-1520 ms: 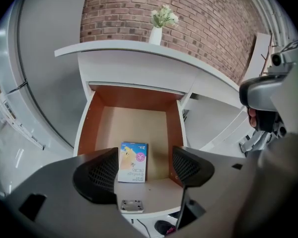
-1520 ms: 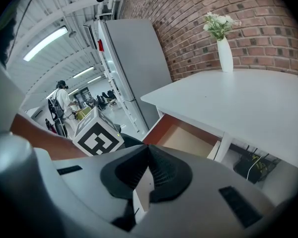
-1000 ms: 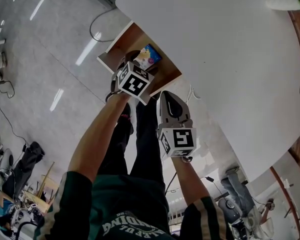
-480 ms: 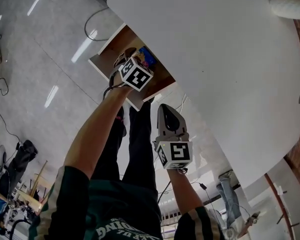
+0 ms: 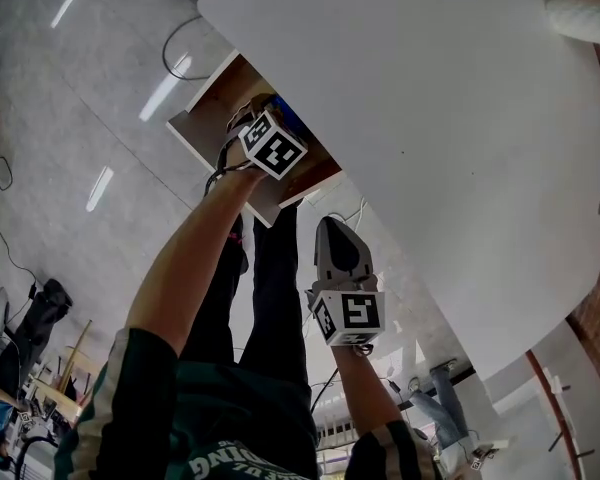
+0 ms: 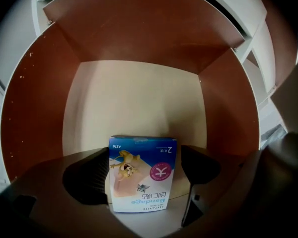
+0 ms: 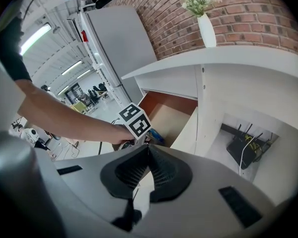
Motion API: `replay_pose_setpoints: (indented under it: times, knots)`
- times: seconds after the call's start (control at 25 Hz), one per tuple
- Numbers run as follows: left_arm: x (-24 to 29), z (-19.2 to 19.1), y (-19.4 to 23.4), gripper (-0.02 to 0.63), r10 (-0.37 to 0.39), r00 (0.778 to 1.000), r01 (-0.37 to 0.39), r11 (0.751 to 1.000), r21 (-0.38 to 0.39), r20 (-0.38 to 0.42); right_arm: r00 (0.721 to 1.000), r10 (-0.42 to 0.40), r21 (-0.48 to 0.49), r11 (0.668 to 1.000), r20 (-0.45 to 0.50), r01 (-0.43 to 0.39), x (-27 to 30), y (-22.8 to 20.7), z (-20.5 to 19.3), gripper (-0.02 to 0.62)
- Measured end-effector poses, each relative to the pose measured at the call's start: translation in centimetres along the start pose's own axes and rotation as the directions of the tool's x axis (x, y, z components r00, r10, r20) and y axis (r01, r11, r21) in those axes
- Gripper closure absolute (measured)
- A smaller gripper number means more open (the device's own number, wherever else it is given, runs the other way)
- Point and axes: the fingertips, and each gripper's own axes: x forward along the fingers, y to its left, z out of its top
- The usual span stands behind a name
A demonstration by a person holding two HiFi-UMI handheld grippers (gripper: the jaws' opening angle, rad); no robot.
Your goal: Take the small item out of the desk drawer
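Left gripper (image 6: 145,166) reaching down into the open drawer (image 6: 134,93), jaws just opened to full spread and gripping nothing yet, straddling the small bandage box (image 6: 142,182) lying face up on the pale drawer floor. Lower a touch more, centre for square contact on both long sides, close gently to spare the card, then lift straight up clear of the brown walls. Keep the right gripper (image 7: 145,175) parked beside the desk (image 7: 228,58), pressed shut and empty. Hard to judge: any contact yet between left pad and box, and the box's thickness. In the head view, jaws and most of the box masked by the gripper's own body.
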Motion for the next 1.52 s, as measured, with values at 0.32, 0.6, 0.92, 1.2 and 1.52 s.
replay_pose_setpoints:
  times: [0.32,0.6,0.92,1.2,1.52]
  knots:
    - [0.6,-0.3,0.6,0.161,0.051,0.998,-0.05,0.998,0.048,-0.034,1.0,-0.001,0.016,1.0,-0.008,0.001,-0.2,0.1,-0.8,0.571]
    - [-0.2,-0.2,0.9,0.167,0.054,0.998,-0.054,0.997,0.055,-0.008,1.0,0.002,0.002,1.0,0.026,-0.002,-0.1,0.6,-0.7,0.571]
    - [-3.1,-0.6,0.7,0.169,0.069,0.997,-0.071,0.997,0.036,0.043,1.0,-0.005,-0.015,1.0,0.007,0.005,-1.0,2.1,-0.4,0.571]
    - [-7.6,-1.3,0.2,0.169,0.074,0.991,-0.076,0.997,0.009,0.109,1.0,-0.017,-0.033,0.999,0.025,0.018,-1.6,4.4,0.4,0.571]
    - [-13.1,-0.3,-0.3,0.169,0.101,0.974,-0.104,0.995,0.001,0.202,0.991,-0.022,-0.064,0.997,0.132,0.031,-3.4,6.2,2.1,0.571]
